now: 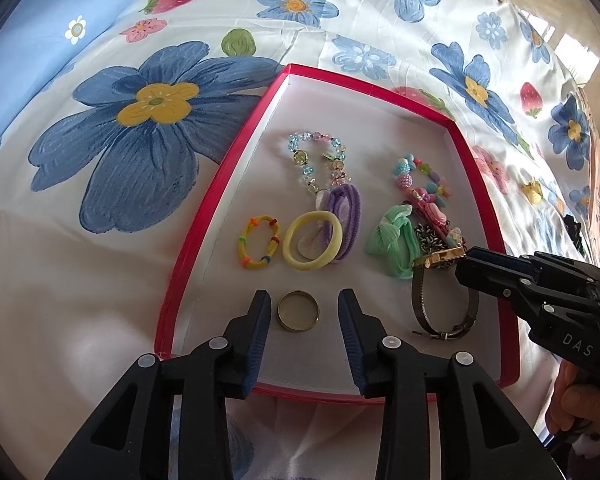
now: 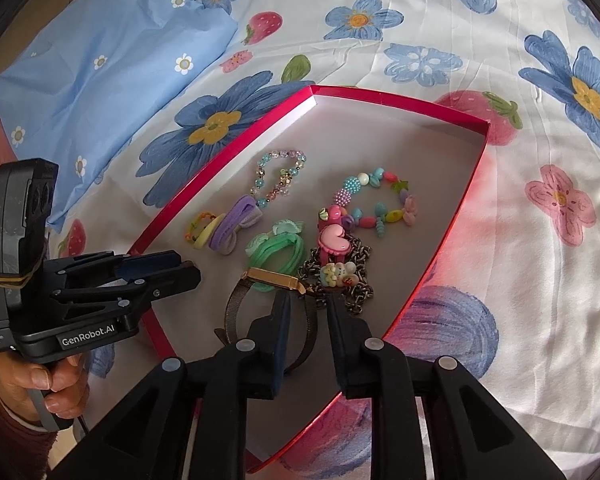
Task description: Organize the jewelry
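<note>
**Red tray on the bed: both grippers parted, jewellery bunched toward the near half**

Shallow red-rimmed cardboard tray (image 1: 220, 216) with white floor, set on a white bedsheet printed with blue flowers and strawberries (image 1: 148, 128). Far half of the tray floor bare; bare strip too along the left rim.

Left gripper (image 1: 305, 312) low over the near edge, jaws apart, straddling a small gold ring (image 1: 298, 311) lying flat on the floor, pads clear of it on both sides. Just beyond: thin yellow hair tie with coloured beads (image 1: 259, 242), thick pale-yellow hair band (image 1: 312, 240) overlapping a purple hair band (image 1: 346, 220), clear and pastel crystal bead bracelet (image 1: 316, 156) farther in.

Right gripper (image 2: 306, 300) jaws slightly apart, tips at the gold-cased wristwatch with dark mesh strap (image 2: 274, 278); case close by the tips, strap looped under the left finger, no clamp visible. Crowded beside the watch: green fabric hair tie (image 2: 280, 248), dark metal chain (image 2: 356, 256) with a pink heart charm (image 2: 334, 240), chunky multicoloured bead bracelet (image 2: 380, 200). Right rim near that cluster, with a band of bare floor between.

Blue pillow (image 2: 100, 52) beyond the tray's far left corner, well apart. Sheet free on all sides of the tray.
</note>
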A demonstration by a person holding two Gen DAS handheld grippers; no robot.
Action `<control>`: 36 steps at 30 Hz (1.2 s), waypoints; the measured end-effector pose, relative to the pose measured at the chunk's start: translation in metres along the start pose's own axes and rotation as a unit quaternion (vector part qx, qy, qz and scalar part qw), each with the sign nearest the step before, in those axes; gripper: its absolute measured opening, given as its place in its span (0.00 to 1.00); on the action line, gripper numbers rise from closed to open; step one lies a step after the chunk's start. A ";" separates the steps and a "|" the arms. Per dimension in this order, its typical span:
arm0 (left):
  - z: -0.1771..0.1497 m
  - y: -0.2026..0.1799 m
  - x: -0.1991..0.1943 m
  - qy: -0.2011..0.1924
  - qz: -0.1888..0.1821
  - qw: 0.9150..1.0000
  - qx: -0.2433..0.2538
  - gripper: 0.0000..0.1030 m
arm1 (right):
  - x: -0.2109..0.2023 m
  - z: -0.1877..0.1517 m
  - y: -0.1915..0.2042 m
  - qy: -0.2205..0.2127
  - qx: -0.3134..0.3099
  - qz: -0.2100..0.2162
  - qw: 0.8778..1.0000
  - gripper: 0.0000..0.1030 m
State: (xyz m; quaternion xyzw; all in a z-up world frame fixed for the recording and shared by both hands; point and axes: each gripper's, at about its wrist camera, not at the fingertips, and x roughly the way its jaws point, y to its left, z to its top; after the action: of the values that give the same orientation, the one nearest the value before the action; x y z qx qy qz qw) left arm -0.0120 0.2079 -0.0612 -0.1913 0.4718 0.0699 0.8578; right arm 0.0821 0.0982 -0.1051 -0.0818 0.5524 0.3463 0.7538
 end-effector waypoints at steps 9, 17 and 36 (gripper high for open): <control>-0.003 0.001 -0.027 -0.028 0.000 0.999 -0.015 0.57 | -0.020 -0.001 -0.006 -0.033 0.016 0.011 0.999 0.31; -0.025 0.001 -0.062 -0.061 0.006 0.997 -0.048 0.79 | -0.046 -0.014 -0.016 -0.086 0.052 0.032 0.994 0.52; -0.057 -0.022 -0.137 -0.087 0.055 0.995 -0.008 0.84 | -0.105 -0.041 0.012 -0.128 -0.004 0.018 0.992 0.86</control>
State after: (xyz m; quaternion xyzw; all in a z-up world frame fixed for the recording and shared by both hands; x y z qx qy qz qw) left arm -0.1249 0.1738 0.0310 -0.1655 0.4049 0.1371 0.8887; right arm 0.0274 0.0417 -0.0242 -0.0297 0.4513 0.3699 0.8116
